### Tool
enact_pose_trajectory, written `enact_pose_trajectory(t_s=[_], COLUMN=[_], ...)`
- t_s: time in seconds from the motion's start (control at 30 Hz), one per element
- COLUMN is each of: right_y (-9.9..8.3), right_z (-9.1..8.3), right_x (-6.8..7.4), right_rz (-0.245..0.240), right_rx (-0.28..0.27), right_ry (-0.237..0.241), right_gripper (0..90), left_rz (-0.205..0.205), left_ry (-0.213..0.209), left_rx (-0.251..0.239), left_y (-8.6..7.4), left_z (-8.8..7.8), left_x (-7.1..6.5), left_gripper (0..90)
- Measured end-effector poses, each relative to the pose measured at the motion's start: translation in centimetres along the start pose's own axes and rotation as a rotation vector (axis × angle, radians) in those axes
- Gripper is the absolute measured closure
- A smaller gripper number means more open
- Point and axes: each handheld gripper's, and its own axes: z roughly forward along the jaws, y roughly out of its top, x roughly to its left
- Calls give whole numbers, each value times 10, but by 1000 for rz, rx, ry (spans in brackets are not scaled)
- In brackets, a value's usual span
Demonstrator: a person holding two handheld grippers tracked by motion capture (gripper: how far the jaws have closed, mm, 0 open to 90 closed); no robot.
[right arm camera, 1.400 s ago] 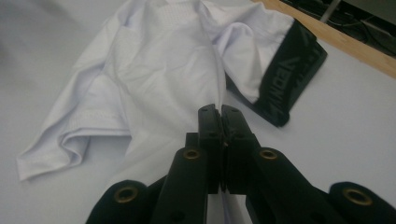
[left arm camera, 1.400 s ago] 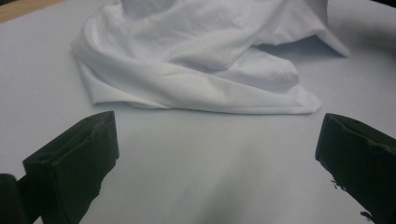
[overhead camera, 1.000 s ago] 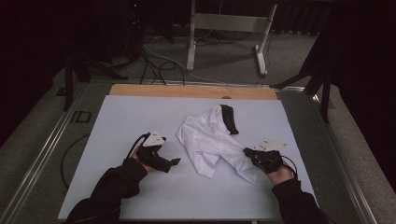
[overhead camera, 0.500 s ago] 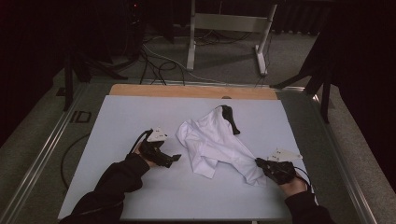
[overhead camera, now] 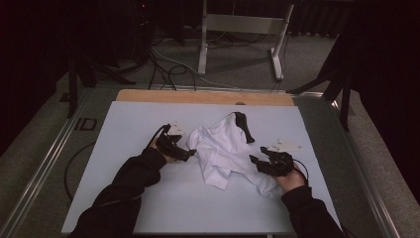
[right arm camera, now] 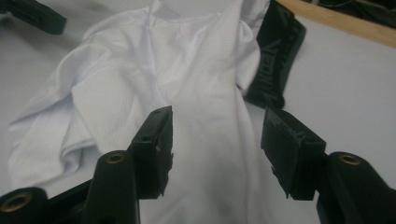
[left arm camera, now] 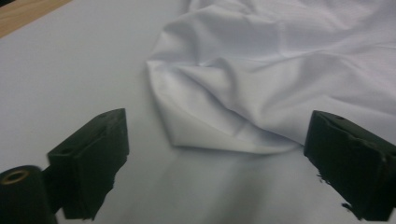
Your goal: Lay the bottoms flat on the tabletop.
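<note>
Right gripper view shows pale lettering on the black band (right arm camera: 274, 60) of the white garment (right arm camera: 154, 88), seen upside down and too partial to read. High view has the garment (overhead camera: 223, 148) crumpled near the middle of the white table (overhead camera: 124, 119), its long axis running from the black band (overhead camera: 243, 125) at the far end toward the near right, where a narrow tail lies under the right gripper (overhead camera: 257, 161).

That right gripper (right arm camera: 215, 149) hangs above the tail with its jaws spread, cloth showing in the gap and neither jaw touching it. The left gripper (overhead camera: 190, 152) sits just beside the garment's left edge; in the left gripper view its jaws stand wide apart around a folded corner (left arm camera: 210, 133), released, with nothing pinched.
</note>
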Motion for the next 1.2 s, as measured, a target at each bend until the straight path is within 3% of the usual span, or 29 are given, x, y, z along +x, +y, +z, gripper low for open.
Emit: enact_pose_trajectory(t_s=[0.2, 0.33, 0.43, 0.47, 0.63, 0.7, 0.8, 0.83, 0.93, 1.1, 1.2], right_y=[-1, -5, -7, -7, -6, -6, -6, -5, -5, -3, -3], right_z=[29, 37, 38, 37, 34, 33, 33, 32, 31, 29, 28], right_x=[2, 0, -1, -2, -2, -1, -1, 0, 0, 0, 0], right_rz=[4, -15, -57, -54, -78, -78, -84, -84, -89, -96, -103], right_rx=[66, 121, 151, 147, 139, 136, 135, 132, 126, 119, 114], right_ry=[-11, -5, -21, -16, -26, -25, -26, -30, -32, -41, -51], right_gripper=[431, 663, 854, 878, 886, 886, 886, 886, 887, 887, 887], left_rz=[-14, -33, -49, -52, -58, -90, -91, -65, -38, -35, -31], left_ry=[10, 13, 12, 9, -2, 1, -11, 4, 13, 23, 25], left_rx=[40, 75, 65, 63, 59, 70, 74, 79, 73, 55, 36], left_y=[3, 2, 1, 2, 4, 5, 5, 5, 5, 5, 5], left_z=[14, 23, 26, 27, 27, 26, 26, 24, 19, 7, -9], left_x=[9, 13, 15, 15, 15, 16, 15, 13, 11, 12, 15], left_gripper=[204, 278, 356, 393, 618, 731, 873, 884, 891, 892, 892])
